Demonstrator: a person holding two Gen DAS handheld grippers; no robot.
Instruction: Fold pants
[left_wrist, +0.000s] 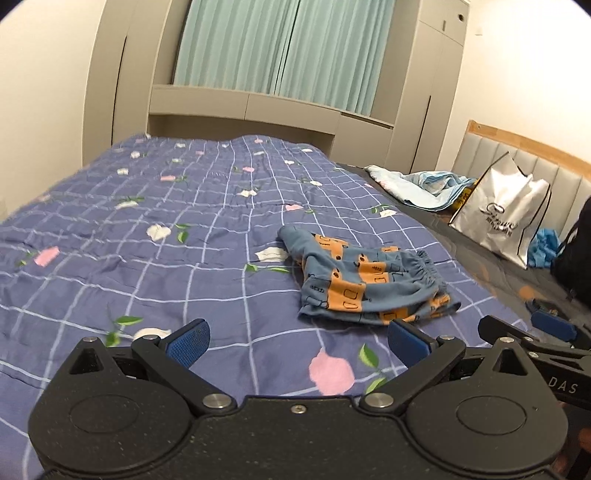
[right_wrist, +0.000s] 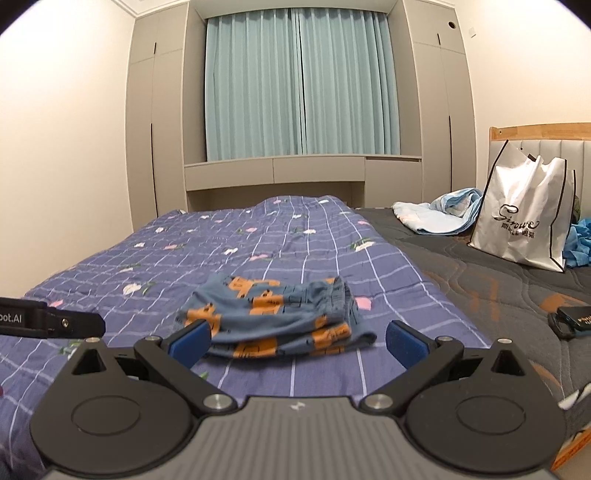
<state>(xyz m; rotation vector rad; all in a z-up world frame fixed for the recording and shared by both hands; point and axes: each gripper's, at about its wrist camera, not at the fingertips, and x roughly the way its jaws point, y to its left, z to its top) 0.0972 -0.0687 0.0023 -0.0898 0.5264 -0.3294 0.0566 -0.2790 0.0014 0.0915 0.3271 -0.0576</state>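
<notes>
Left gripper (left_wrist: 297, 341): jaws spread wide, holding nothing, hovering over quilt (left_wrist: 147, 236). Pants (left_wrist: 364, 284): bunched, roughly folded heap on quilt, at 1 o'clock from left gripper, apart from fingers. Right gripper (right_wrist: 295, 341): jaws wide apart, nothing held; pants (right_wrist: 273, 314) at 12 o'clock, just beyond fingertips. White bag (right_wrist: 524, 218) at 2 o'clock, against headboard.
</notes>
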